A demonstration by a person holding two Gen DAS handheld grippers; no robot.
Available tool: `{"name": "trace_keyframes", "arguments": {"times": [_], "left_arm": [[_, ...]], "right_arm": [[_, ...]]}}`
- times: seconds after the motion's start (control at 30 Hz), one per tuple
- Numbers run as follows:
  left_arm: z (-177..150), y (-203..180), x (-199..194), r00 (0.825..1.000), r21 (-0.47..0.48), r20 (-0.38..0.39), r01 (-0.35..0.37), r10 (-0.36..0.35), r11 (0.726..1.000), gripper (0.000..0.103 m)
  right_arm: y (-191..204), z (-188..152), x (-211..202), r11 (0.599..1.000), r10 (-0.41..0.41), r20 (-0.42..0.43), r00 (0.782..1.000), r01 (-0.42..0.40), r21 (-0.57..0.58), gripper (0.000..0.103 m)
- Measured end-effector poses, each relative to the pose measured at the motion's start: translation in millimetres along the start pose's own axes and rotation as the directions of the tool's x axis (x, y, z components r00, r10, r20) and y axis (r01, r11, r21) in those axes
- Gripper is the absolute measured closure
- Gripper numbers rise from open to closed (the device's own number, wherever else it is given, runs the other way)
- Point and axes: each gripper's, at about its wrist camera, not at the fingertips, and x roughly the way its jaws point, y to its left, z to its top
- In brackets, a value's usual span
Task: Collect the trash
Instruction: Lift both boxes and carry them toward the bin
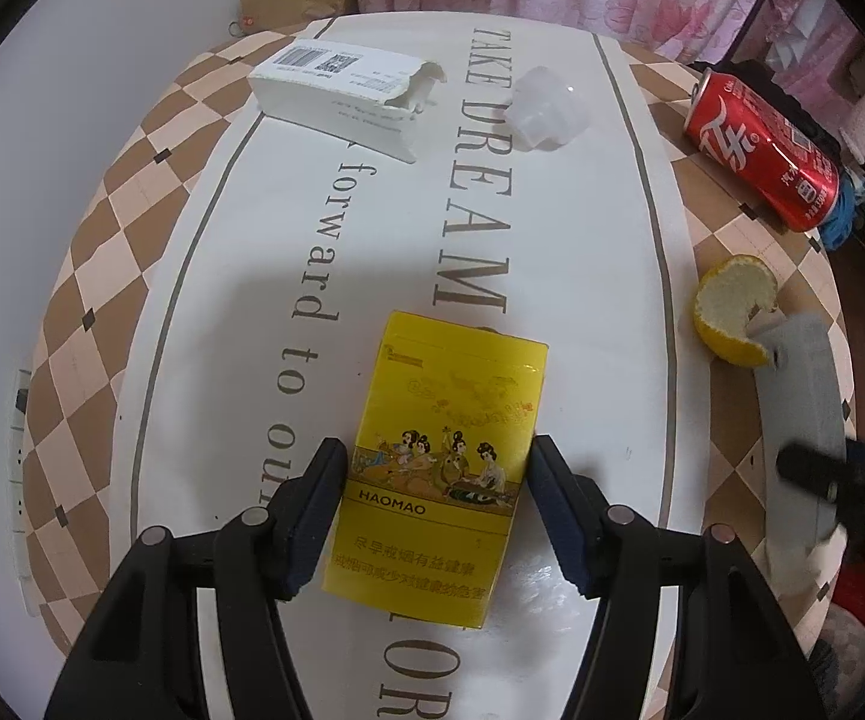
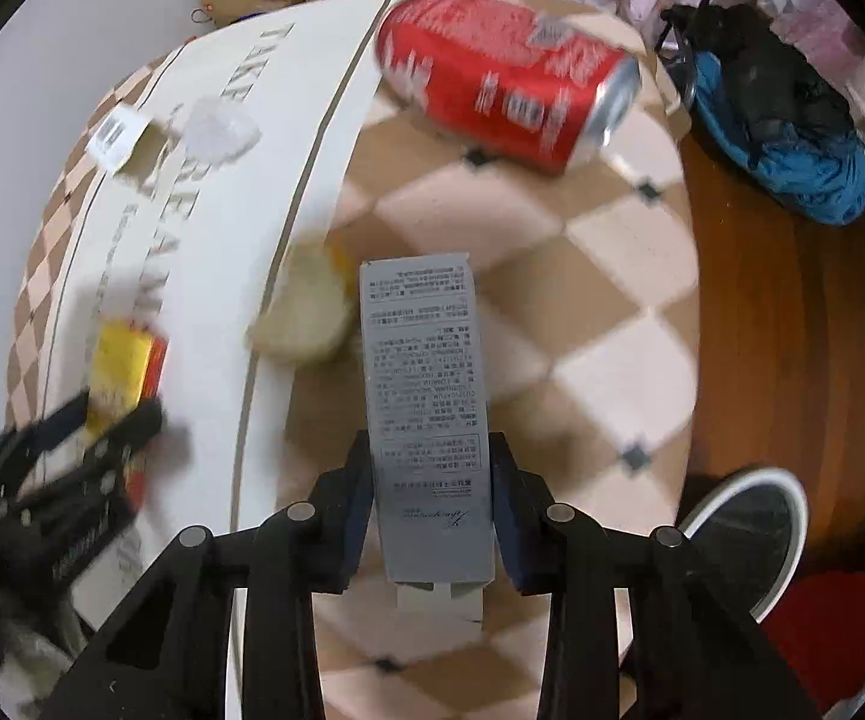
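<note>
Left wrist view, nearest first: my left gripper (image 1: 435, 510) has its pads pressed on both long edges of the yellow cigarette pack (image 1: 444, 468), which lies over the white table runner (image 1: 582, 300). On the right wrist view, my right gripper (image 2: 429, 504) is clamped narrow on the grey carton (image 2: 426, 414), its open end flap hanging toward me. Further out sit the orange peel (image 1: 732, 312), then the red can (image 1: 762, 150) on its side near the table's edge, the crumpled clear cup (image 1: 543, 108) and the torn white box (image 1: 342, 96). My worry: the carton is hollow and could crush or slip, and a careless sweep could roll that can off.
</note>
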Motion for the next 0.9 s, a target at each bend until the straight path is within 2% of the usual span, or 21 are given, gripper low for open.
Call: {"name": "trace_keyframes", "arguments": {"times": [0.13,0.2,0.37,0.5,0.63,0.73,0.9], "left_arm": [[-4,1,-1,1.000,0.018,0.010,0.004,-0.004,1.000,0.043],[-4,1,-2,1.000,0.027,0.012,0.012,-0.012,1.000,0.047],[-8,0,-9,1.000,0.023,0.012,-0.001,0.001,1.000,0.048],[-13,-3,-33,0.999,0.026,0.044,0.005,-0.006,1.000,0.048],[-15,-15,-72,0.994,0.042,0.107,0.032,-0.036,0.999,0.048],[-13,-34,-111,0.983,0.071,0.167,0.066,-0.077,0.995,0.048],[-9,-87,-173,0.951,0.163,0.259,0.129,-0.168,0.978,0.048]], "right_arm": [[0,-19,0,0.998,0.029,0.033,0.999,-0.031,0.048,0.062],[-3,-23,5,0.995,0.040,0.042,0.998,-0.044,0.090,0.062],[12,-31,6,0.997,-0.043,0.107,0.993,0.036,0.070,0.064],[13,-39,-2,0.996,-0.027,0.136,0.990,0.016,0.082,0.065],[3,-46,-31,0.993,0.023,0.193,0.981,-0.044,0.106,0.065],[-9,-55,-68,0.988,0.054,0.262,0.964,-0.089,0.127,0.065],[-46,-77,-127,0.979,0.071,0.360,0.930,-0.134,0.152,0.065]]}}
